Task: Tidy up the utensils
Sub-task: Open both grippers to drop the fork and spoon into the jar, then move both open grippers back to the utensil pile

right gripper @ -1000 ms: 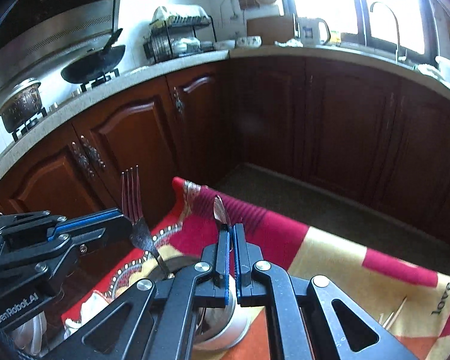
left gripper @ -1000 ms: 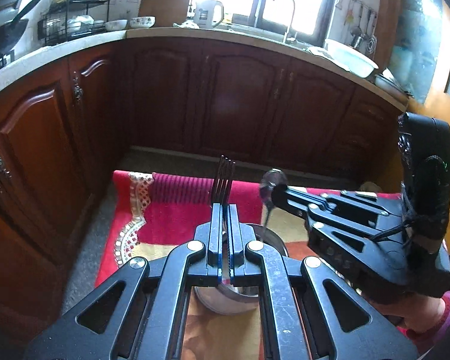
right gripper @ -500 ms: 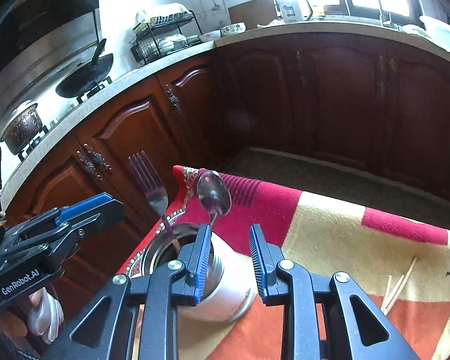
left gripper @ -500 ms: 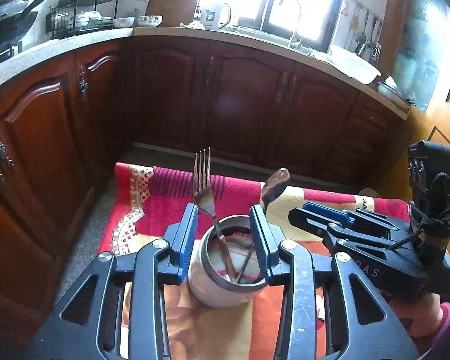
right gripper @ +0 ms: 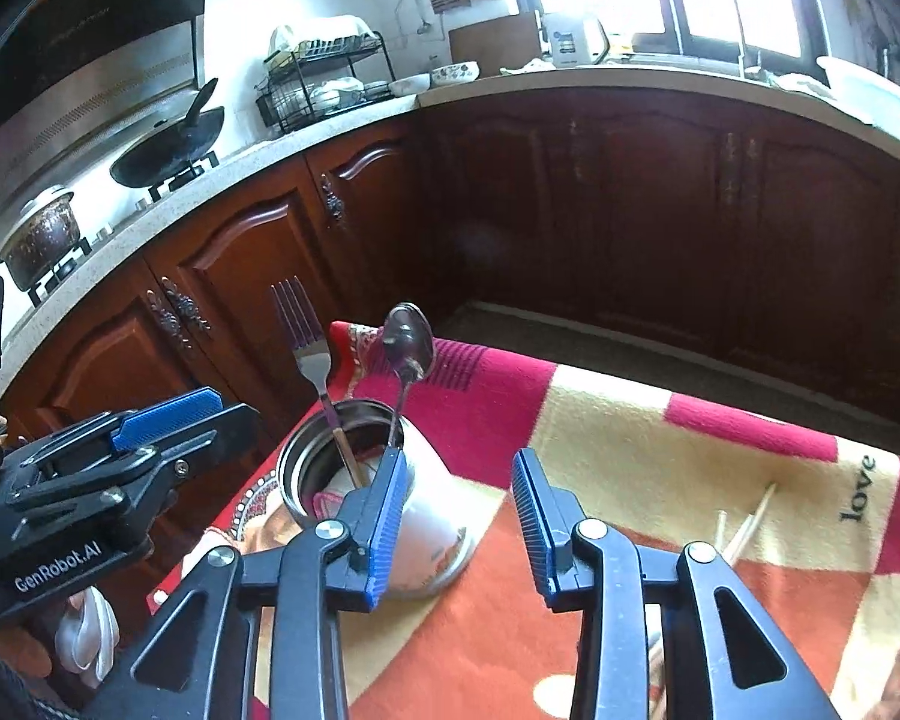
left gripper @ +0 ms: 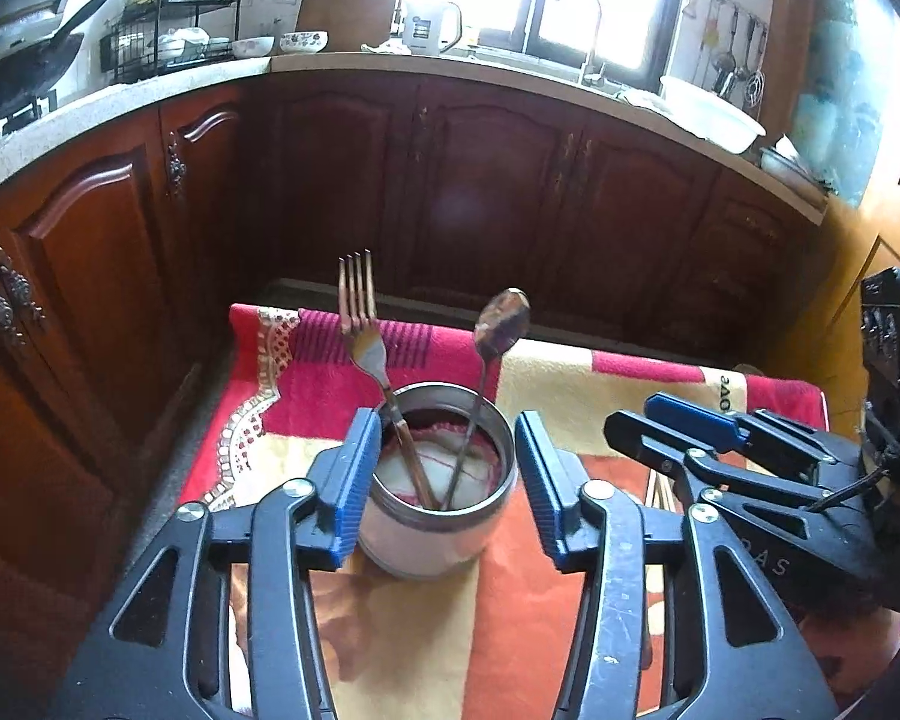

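A steel cup [left gripper: 438, 534] [right gripper: 426, 516] stands on the patterned cloth. A fork [left gripper: 363, 324] [right gripper: 306, 336] and a spoon [left gripper: 501, 318] [right gripper: 411, 342] stand in it, heads up, leaning on the rim. My left gripper [left gripper: 444, 477] is opening, its blue pads wide on either side of the cup and touching nothing. My right gripper [right gripper: 459, 516] is also opening; its jaws hold nothing and the cup sits just left of its left pad. In the left wrist view the right gripper [left gripper: 678, 426] shows at the right.
The red, cream and orange cloth [right gripper: 660, 438] covers the table. Wooden chopsticks [right gripper: 744, 528] lie on it to the right of the cup. Dark wooden cabinets [left gripper: 480, 180] stand beyond the table's far edge. A gloved hand [right gripper: 84, 630] holds the left gripper.
Both grippers were shut, the left on the fork and the right on the spoon. They have let go and drawn back, and both utensils now stand loose in the cup.
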